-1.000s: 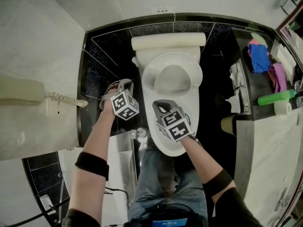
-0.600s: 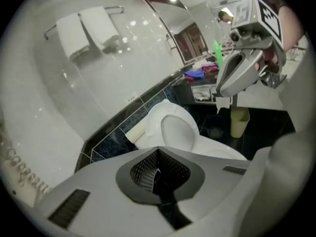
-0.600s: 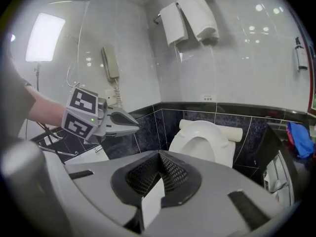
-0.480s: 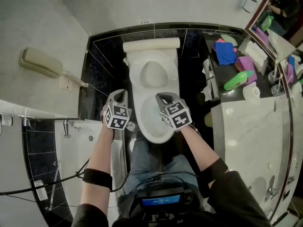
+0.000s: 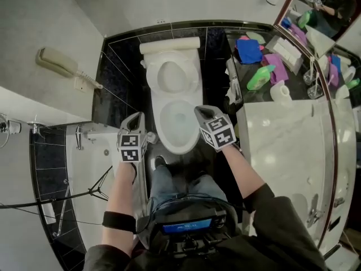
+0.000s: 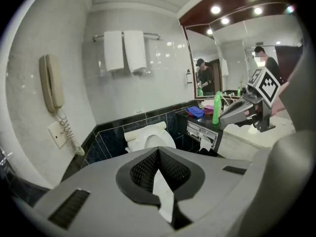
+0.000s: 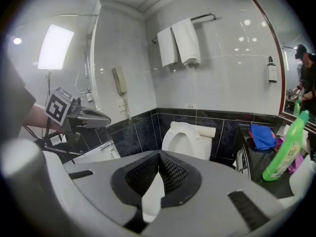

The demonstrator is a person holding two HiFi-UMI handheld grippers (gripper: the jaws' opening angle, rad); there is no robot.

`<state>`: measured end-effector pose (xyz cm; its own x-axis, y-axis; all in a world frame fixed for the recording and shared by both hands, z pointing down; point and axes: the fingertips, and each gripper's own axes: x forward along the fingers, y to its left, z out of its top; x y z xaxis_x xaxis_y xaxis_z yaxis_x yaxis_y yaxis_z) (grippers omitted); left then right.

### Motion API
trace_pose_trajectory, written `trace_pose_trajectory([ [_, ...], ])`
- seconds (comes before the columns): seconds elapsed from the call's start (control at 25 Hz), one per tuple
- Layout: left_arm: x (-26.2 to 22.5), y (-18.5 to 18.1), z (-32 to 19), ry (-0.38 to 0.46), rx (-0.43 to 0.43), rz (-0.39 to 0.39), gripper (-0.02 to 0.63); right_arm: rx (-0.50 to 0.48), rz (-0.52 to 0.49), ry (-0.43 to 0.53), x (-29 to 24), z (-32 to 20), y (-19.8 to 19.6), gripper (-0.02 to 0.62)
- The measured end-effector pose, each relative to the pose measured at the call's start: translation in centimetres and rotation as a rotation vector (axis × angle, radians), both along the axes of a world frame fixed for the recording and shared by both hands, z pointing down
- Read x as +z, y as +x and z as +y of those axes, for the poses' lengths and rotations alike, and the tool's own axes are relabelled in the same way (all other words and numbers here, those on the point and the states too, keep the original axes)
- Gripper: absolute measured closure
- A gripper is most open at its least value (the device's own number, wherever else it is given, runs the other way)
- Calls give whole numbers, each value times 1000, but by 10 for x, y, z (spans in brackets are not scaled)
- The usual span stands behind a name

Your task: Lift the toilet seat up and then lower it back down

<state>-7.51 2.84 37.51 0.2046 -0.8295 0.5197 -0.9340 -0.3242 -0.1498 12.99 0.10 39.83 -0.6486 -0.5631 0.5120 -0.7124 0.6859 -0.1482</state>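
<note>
The toilet seat [image 5: 171, 75] stands raised against the tank. Left gripper [image 5: 137, 117] and right gripper [image 5: 201, 112] flank the bowl [image 5: 180, 150], both closed, empty.

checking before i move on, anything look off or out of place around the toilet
Nothing looks spilled or broken. Only the seat stands out: it is raised against the tank, while the left gripper and right gripper are both shut, empty and clear of it.

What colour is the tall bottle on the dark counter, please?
Green; the bottle shows best in the right gripper view.
</note>
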Motion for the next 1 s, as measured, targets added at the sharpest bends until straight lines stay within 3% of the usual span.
trace_pose_trajectory([
  [0.32,-15,-11,48,-27,-17,97,598,119,-17,-23,-13,39,33,594],
  [1.0,20,-56,105,-115,-20,171,598,232,76,-153,38,121,18,594],
])
